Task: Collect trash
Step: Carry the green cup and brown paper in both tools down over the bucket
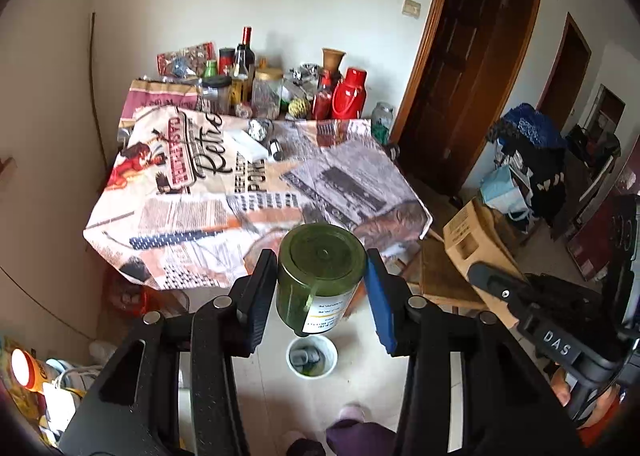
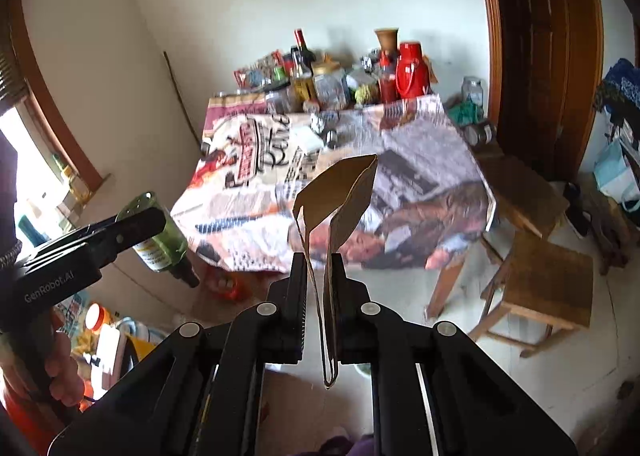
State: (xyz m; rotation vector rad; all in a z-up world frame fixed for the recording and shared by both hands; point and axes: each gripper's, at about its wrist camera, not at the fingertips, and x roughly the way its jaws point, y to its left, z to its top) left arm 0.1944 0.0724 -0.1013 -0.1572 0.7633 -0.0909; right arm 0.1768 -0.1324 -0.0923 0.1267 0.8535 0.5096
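Note:
My left gripper (image 1: 322, 280) is shut on a green glass bottle (image 1: 320, 276), held bottom-up with its neck pointing down, above a white bin (image 1: 312, 356) on the floor. The bottle also shows in the right wrist view (image 2: 160, 232), clamped in the left gripper (image 2: 132, 228). My right gripper (image 2: 319, 268) is shut on a flattened brown cardboard box (image 2: 340, 200), which sticks up in front of the table. In the left wrist view the same cardboard box (image 1: 476, 240) and the right gripper (image 1: 500, 288) show at the right.
A table with a printed newspaper-pattern cloth (image 1: 248, 192) stands ahead, with bottles, jars and a red thermos (image 1: 348, 94) at its back. Wooden stools (image 2: 544, 284) stand right of the table. Bags are piled by the dark door (image 1: 528, 160). Clutter lies on the floor at left (image 1: 32, 376).

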